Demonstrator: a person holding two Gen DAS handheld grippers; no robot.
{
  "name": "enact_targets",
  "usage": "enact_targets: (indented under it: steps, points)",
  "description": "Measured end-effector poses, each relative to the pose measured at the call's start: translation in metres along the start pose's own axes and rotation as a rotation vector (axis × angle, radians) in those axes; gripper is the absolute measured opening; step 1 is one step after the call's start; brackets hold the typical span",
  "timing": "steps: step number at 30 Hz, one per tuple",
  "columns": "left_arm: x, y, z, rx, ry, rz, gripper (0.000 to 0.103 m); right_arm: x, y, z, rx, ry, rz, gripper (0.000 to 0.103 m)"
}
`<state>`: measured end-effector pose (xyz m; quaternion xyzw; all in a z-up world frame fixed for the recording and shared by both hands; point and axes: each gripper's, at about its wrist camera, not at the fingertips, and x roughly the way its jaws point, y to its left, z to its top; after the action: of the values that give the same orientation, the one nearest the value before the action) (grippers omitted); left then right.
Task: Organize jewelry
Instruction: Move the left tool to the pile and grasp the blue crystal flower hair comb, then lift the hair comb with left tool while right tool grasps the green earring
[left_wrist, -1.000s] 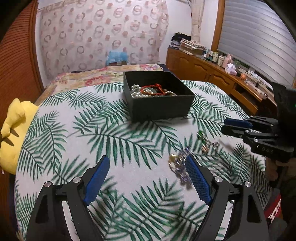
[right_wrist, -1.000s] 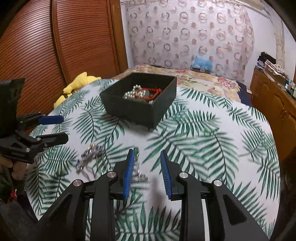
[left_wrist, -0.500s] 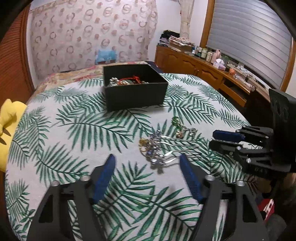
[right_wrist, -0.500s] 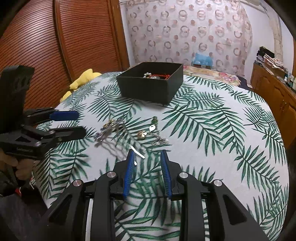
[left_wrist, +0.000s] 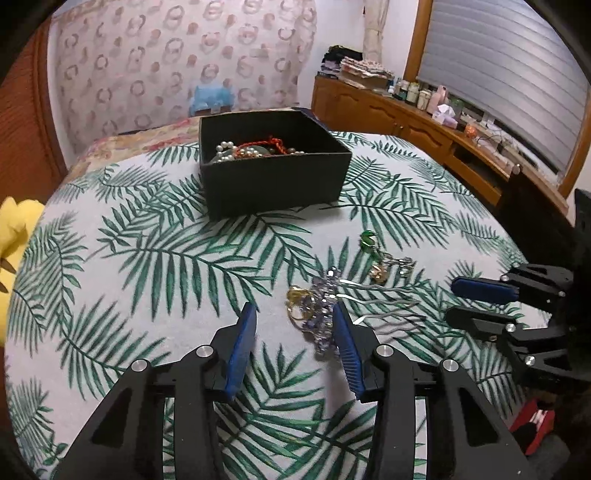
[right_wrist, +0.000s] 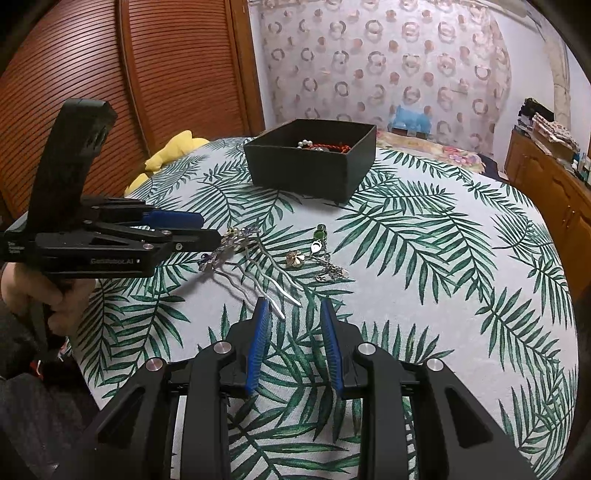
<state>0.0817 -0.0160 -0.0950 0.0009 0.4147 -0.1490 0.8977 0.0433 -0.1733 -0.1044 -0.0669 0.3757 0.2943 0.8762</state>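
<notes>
A silver hair comb with a purple flower head (left_wrist: 319, 314) (right_wrist: 236, 245) lies on the leaf-print tablecloth (left_wrist: 147, 258). My left gripper (left_wrist: 293, 308) (right_wrist: 207, 230) is low over that head. Its jaws are closing, with the head beside the right pad and a gap still at the left pad. My right gripper (right_wrist: 294, 304) (left_wrist: 476, 301) holds a narrow gap with nothing in it, and the comb's prong tips (right_wrist: 280, 295) sit just ahead of its left finger. A green earring (left_wrist: 367, 238), a gold flower (right_wrist: 295, 258) and a silver chain piece (right_wrist: 332, 271) lie nearby.
A black open box (left_wrist: 273, 184) (right_wrist: 314, 173) holding pearls and a red cord stands farther back on the table. A yellow plush toy (left_wrist: 14, 229) sits at the left edge. A wooden cabinet (left_wrist: 406, 118) runs along the right wall. A hand (right_wrist: 55, 295) grips the left tool.
My left gripper's jaws have narrowed a lot and it has come down over the comb's flower head. The right gripper drew back from the earrings early on, then stayed still.
</notes>
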Motion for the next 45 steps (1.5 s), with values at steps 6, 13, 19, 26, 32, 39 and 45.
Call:
enact_targets:
  steps: [6,13,19,26,32,39,45]
  points:
    - [0.004,-0.012,-0.004,0.001,0.026,0.000,0.037,0.000,0.000,-0.001,0.003,-0.001,-0.002,0.031]
    - [0.007,-0.011,-0.006,-0.040,0.041,-0.025,0.023,-0.006,-0.008,-0.002,0.020,-0.016,-0.010,0.031]
    - [-0.001,-0.012,-0.015,-0.028,0.050,-0.037,0.022,-0.007,-0.010,-0.004,0.025,-0.017,-0.013,0.031]
    - [-0.011,-0.006,-0.020,-0.035,0.054,-0.041,0.022,-0.009,-0.011,-0.003,0.024,-0.024,-0.016,0.031]
    - [-0.002,-0.007,-0.012,-0.029,0.059,-0.042,0.022,-0.008,-0.011,-0.001,0.022,-0.022,-0.019,0.031]
    - [0.009,-0.010,-0.004,-0.012,0.061,-0.031,0.027,-0.007,-0.011,-0.001,0.019,-0.020,-0.016,0.031]
    - [0.007,-0.012,-0.006,0.006,0.048,-0.031,0.020,-0.003,-0.012,0.005,0.003,-0.016,-0.019,0.031]
